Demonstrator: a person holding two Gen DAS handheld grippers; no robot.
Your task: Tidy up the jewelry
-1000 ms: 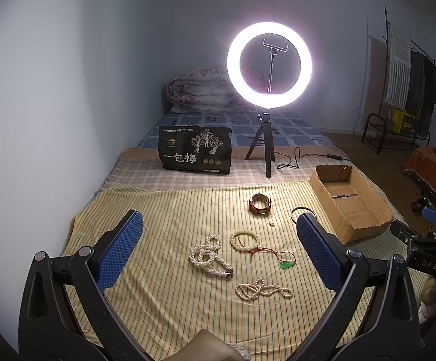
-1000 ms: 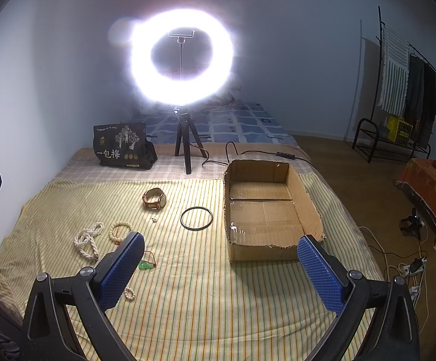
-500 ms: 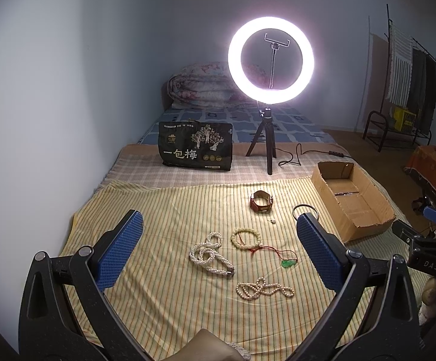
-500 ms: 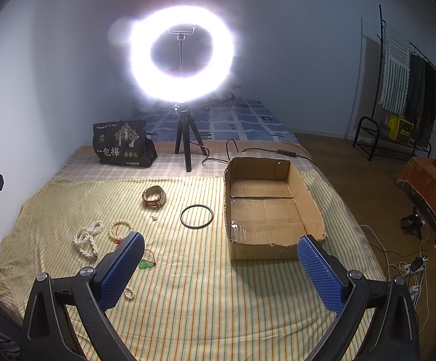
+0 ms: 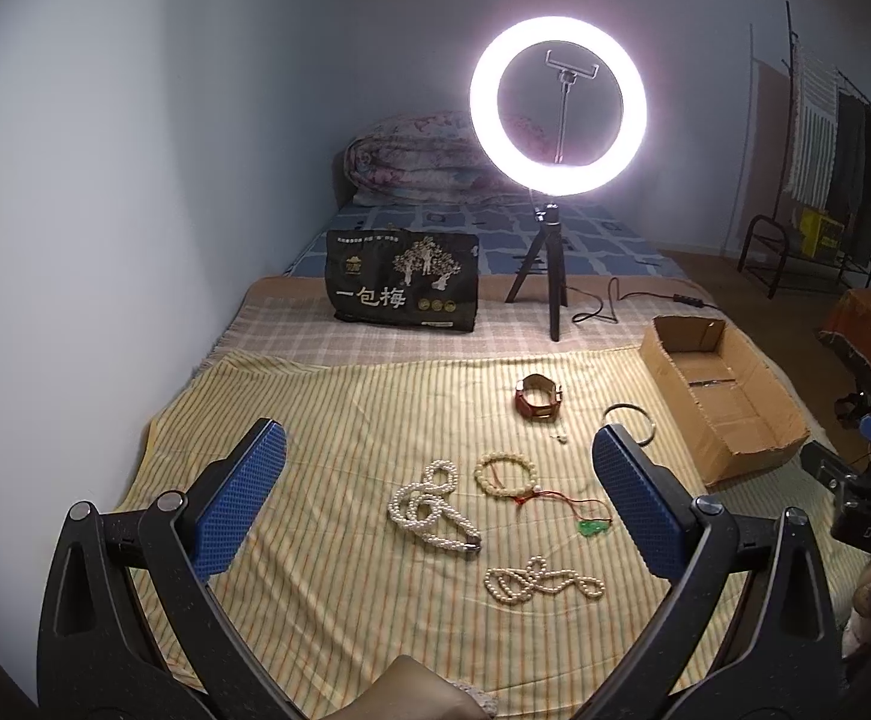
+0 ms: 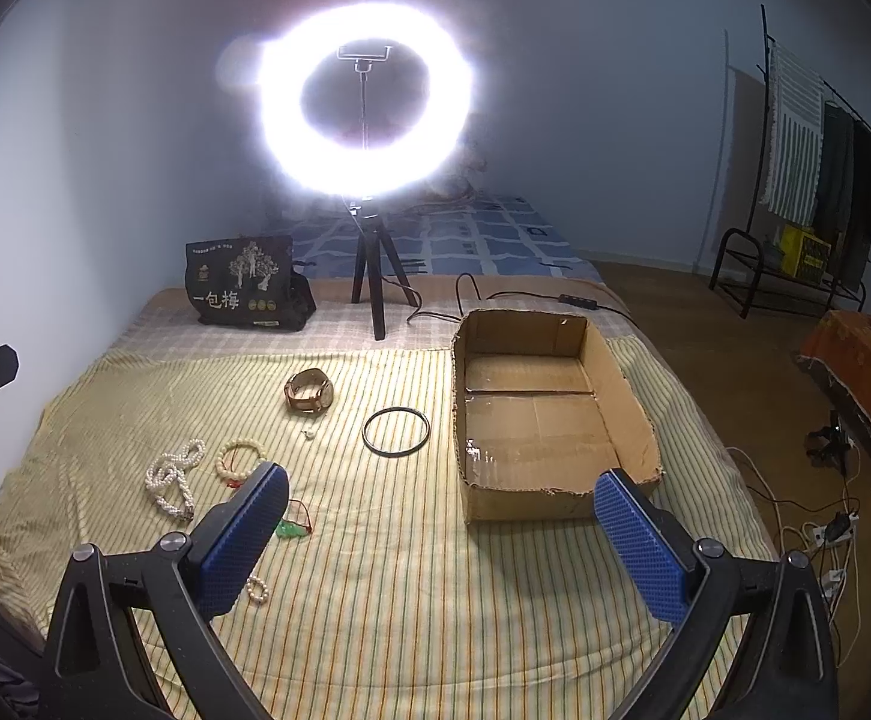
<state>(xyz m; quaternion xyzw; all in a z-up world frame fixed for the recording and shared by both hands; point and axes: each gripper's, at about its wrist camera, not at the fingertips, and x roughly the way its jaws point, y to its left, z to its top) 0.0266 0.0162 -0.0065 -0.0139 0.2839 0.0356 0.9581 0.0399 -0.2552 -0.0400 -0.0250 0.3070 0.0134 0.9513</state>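
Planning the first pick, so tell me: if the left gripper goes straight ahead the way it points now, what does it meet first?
Probably the white pearl necklace coiled on the striped sheet; it lies nearest the midline of the open left gripper. Depth is unclear, so bare sheet is possible.

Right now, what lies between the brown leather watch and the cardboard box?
Only the thin black ring bangle on striped cloth, between watch and box; right wrist view.
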